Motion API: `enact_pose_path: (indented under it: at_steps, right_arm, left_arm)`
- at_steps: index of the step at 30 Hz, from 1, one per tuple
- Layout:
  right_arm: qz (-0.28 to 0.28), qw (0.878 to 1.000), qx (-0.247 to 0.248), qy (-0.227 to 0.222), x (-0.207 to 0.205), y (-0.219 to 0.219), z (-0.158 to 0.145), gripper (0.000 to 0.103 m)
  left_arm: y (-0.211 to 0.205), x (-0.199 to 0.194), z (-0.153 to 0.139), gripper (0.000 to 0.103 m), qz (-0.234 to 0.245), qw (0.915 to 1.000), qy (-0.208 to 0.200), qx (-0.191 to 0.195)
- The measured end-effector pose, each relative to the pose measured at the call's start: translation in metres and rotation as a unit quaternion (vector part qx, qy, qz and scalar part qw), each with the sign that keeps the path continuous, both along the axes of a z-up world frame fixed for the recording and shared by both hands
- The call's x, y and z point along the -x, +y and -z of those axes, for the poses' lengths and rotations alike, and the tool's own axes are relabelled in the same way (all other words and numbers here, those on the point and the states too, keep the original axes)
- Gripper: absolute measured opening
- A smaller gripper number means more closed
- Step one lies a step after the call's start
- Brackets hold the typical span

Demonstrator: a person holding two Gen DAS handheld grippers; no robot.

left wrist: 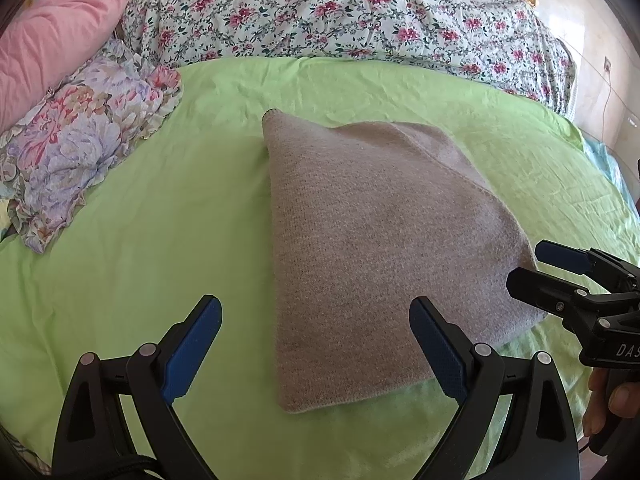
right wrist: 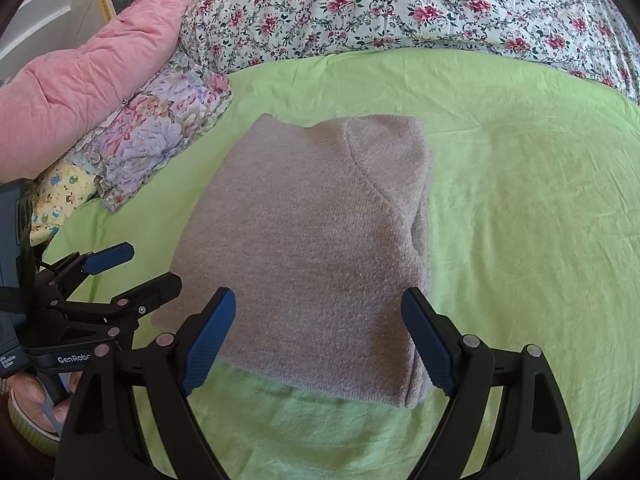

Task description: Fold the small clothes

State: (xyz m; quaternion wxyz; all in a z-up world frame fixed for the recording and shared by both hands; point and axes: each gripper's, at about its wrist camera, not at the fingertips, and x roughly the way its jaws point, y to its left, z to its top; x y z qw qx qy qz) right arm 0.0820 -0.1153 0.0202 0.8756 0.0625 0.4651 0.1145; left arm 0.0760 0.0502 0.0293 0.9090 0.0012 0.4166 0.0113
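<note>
Folded sweater (left wrist: 384,248) flat on bed, green sheet (left wrist: 160,240).
Left hand-held gripper (left wrist: 316,332) and right hand-held gripper (right wrist: 318,320) both spread apart, holding nothing, at the sweater's near edge. Floral quilt (left wrist: 320,4), pink pillow (left wrist: 60,32) behind.

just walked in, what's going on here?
A person is folding small clothes on a bed with a handheld gripper in each hand. A grey knit garment lies folded into a compact shape on the green sheet. The left gripper and the right gripper both hover open at its near edge, holding nothing. Whether the pads touch the knit cannot be told. A crumpled floral cloth, a pink quilt and a rose-print cover sit at the far side.
</note>
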Motion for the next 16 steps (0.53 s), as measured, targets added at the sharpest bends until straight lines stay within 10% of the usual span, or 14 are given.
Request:
enact_pose_path:
  at_steps: [16]
  right_arm:
    - [0.006, 1.000, -0.005, -0.005, -0.0022, -0.0022, -0.0013, 0.086]
  left_arm:
    - [0.0066, 0.0030, -0.0031, 0.095, -0.021, 0.9998, 0.002, 0.003]
